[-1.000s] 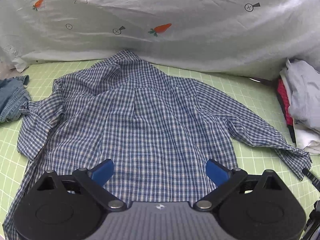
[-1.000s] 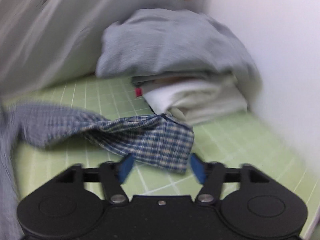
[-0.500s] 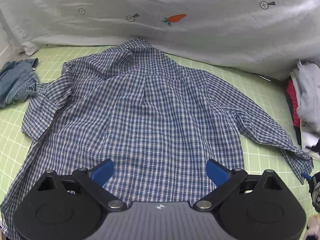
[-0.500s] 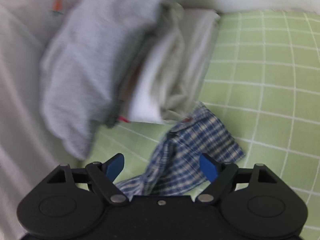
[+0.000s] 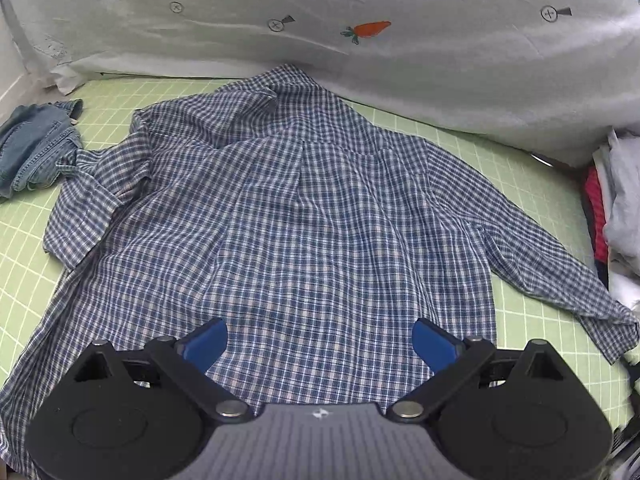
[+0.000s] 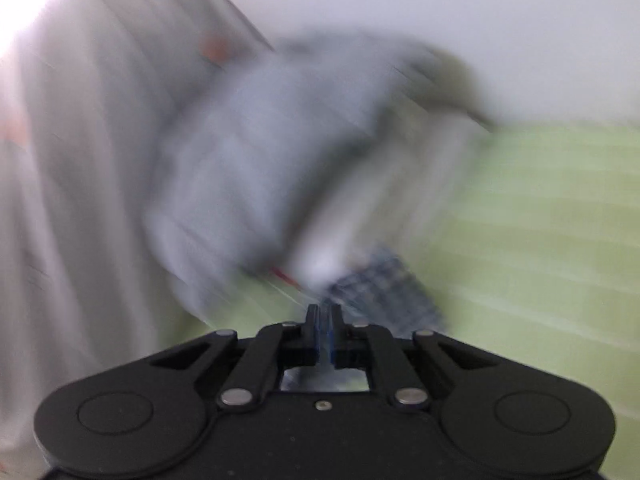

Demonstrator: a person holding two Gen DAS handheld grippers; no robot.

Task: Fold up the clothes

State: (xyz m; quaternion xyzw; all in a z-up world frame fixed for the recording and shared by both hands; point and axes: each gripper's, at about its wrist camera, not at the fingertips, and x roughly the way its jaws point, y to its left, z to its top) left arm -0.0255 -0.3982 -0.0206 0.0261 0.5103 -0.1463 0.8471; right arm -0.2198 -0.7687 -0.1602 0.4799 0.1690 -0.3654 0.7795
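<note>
One shirt (image 5: 304, 216): blue-and-white checked, woven, spread back-up on the mat; long axis from hem at the near edge to collar at the far side.
Mat (image 5: 532, 320): pale green, white grid lines, flat under the shirt.
Sheet (image 5: 360, 40): pale grey cloth, creased, printed with orange carrots, rising just behind the collar.
Right sleeve (image 5: 552, 264): stretched out towards the pile, cuff rumpled at the mat's right side.
Left sleeve (image 5: 88, 200): folded back on itself, wrinkled, end close to the denim.
Pile (image 5: 620, 208): folded grey, white and red garments, right edge.
Denim (image 5: 36, 152): blue, bunched, far left.
Left gripper (image 5: 320, 340): blue pads spread wide, over the hem, holding nothing.
Right gripper (image 6: 324, 320): pads pressed together; view heavily blurred, checked cuff (image 6: 384, 292) just ahead, grasp impossible to confirm.
</note>
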